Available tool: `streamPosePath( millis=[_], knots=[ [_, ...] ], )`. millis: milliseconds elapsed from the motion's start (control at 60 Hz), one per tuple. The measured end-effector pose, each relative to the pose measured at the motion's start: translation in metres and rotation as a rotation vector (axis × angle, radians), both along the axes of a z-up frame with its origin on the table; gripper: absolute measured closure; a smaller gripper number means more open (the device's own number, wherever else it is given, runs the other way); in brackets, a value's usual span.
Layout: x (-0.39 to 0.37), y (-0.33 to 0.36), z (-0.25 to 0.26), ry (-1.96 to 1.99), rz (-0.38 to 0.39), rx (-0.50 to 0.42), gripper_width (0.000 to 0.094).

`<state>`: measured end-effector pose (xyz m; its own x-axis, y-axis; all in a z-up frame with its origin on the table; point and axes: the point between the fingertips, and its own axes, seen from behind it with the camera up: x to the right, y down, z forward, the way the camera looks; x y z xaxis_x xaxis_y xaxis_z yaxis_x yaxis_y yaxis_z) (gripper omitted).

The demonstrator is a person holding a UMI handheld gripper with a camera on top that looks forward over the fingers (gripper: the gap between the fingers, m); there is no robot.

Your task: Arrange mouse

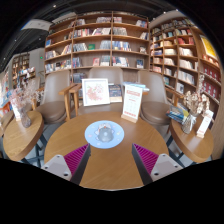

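A small pale mouse (pixel 104 131) lies on a round light-blue mat (pixel 95 136) near the middle of a round wooden table (pixel 110 165). My gripper (pixel 110 160) hovers over the table's near part, open, with nothing between its fingers. The mouse sits just ahead of the fingers, roughly centred between them and clear of both. The pink pads (pixel 73 157) show on the inner faces of the two fingers.
At the table's far edge stand a framed picture (pixel 96 92) and an upright sign card (pixel 132 102). Chairs (pixel 55 98) ring the table. Smaller tables sit at left (pixel 18 140), with flowers, and at right (pixel 196 143), with cards. Bookshelves (pixel 105 45) line the back.
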<state>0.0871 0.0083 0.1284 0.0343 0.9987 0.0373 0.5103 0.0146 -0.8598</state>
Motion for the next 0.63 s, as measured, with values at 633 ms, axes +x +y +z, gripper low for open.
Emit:
streamPosePath(
  millis=[633],
  knots=[
    [0.177,0.027,0.002,0.042,-0.014,0.029,0.0086]
  ],
)
